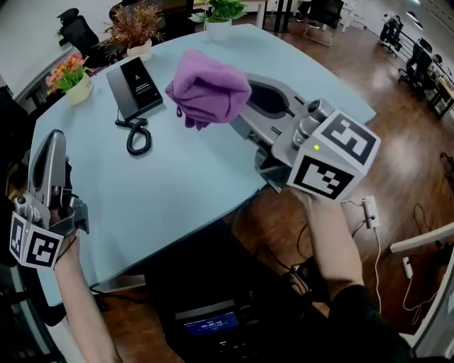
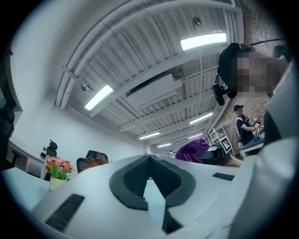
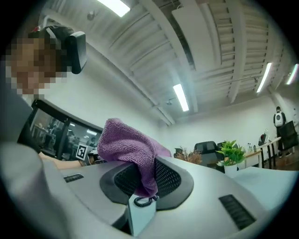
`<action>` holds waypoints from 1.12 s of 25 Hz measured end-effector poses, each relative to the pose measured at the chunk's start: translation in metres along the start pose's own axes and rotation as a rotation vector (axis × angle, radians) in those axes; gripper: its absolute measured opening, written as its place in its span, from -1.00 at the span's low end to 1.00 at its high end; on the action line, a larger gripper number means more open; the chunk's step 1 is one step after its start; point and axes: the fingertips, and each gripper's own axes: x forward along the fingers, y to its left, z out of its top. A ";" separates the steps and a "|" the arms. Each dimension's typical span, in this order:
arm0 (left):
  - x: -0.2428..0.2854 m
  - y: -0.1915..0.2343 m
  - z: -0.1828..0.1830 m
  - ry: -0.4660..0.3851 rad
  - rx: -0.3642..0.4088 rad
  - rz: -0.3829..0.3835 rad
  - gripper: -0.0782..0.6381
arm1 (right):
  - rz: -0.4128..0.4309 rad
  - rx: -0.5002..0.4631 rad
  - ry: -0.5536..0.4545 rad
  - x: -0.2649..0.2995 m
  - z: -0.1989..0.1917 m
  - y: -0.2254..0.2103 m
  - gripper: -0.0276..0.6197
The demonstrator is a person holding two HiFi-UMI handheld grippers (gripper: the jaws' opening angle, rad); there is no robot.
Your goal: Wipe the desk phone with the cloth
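The black desk phone [image 1: 135, 86] lies on the light blue table [image 1: 177, 191] at the far left, its coiled cord [image 1: 137, 135] trailing toward me. My right gripper [image 1: 240, 108] hovers above the table to the right of the phone, shut on a purple cloth [image 1: 209, 88] that bunches over its tips. In the right gripper view the cloth [image 3: 126, 144] hangs between the jaws of the right gripper [image 3: 142, 165], with the cord [image 3: 144, 201] showing below. My left gripper [image 1: 51, 142] is held at the table's left edge, tilted upward and shut on nothing. The left gripper [image 2: 150, 158] view shows the cloth [image 2: 191, 150] in the distance.
A pot of pink flowers [image 1: 71, 76], a dried plant [image 1: 135, 32] and a green plant [image 1: 220, 14] stand along the table's far edge. Under the near edge sits a dark box with a lit screen [image 1: 213, 322]. A power strip [image 1: 369, 211] lies on the wooden floor to the right.
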 end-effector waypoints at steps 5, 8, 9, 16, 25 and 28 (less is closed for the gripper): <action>-0.027 -0.102 0.035 0.019 0.043 -0.072 -0.74 | 0.037 -0.049 -0.078 -0.052 0.056 0.037 -0.76; -0.057 -0.152 0.060 0.020 0.059 -0.063 -0.74 | 0.058 -0.072 -0.132 -0.087 0.091 0.072 -0.75; -0.069 -0.168 0.072 0.016 0.065 -0.056 -0.74 | 0.066 -0.080 -0.151 -0.099 0.104 0.087 -0.75; -0.135 -0.257 0.129 -0.027 0.107 -0.059 -0.74 | 0.119 -0.140 -0.203 -0.164 0.141 0.194 -0.75; -0.211 -0.383 0.189 -0.037 0.147 -0.123 -0.74 | 0.097 -0.163 -0.256 -0.271 0.199 0.281 -0.75; -0.234 -0.420 0.201 -0.031 0.104 -0.141 -0.74 | 0.101 -0.141 -0.262 -0.304 0.210 0.309 -0.75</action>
